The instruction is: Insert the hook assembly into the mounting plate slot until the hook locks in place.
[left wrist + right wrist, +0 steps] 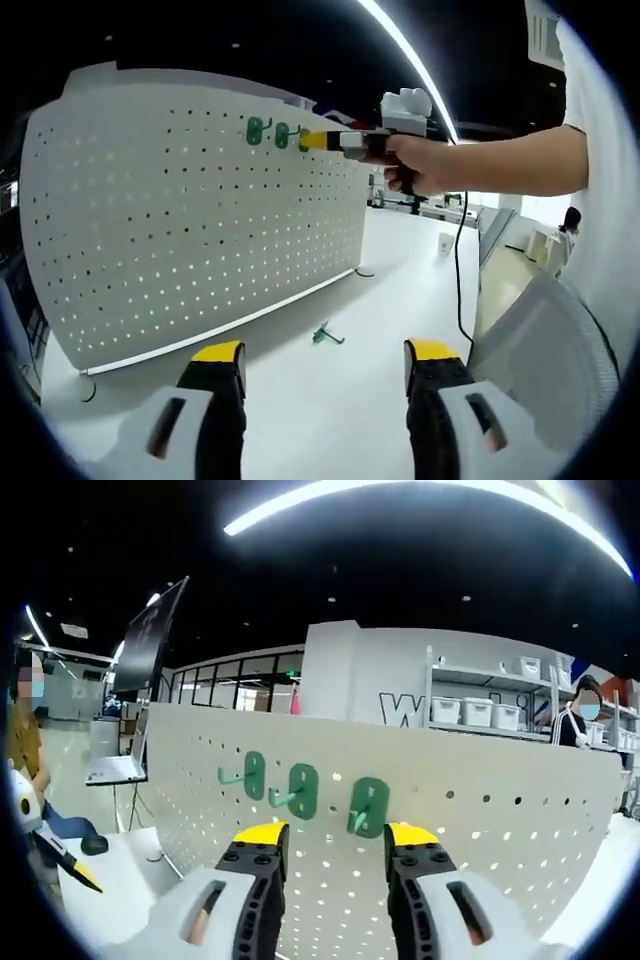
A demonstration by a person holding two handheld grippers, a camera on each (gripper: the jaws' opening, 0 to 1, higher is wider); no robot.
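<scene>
Hooks sit in a row on my pegboard [420,810]: in the right gripper view, the left hook [250,775], middle hook [298,791] and right hook [366,806], each a green upright plate with its prong jutting out leftward. My right gripper [328,842] has its jaws apart, holding nothing, just beside the right hook. Behind, the wall lettering [400,708] starts with "W". In the left gripper view, a loose hook [326,335] lies flat on the table [400,290] ahead of my left gripper [325,360], whose jaws are spread and empty.

We see a white upright pegboard [480,800], three green hooks [303,791] mounted along its top, a fourth green hook [327,335] lying loose on the desk near its base
</scene>
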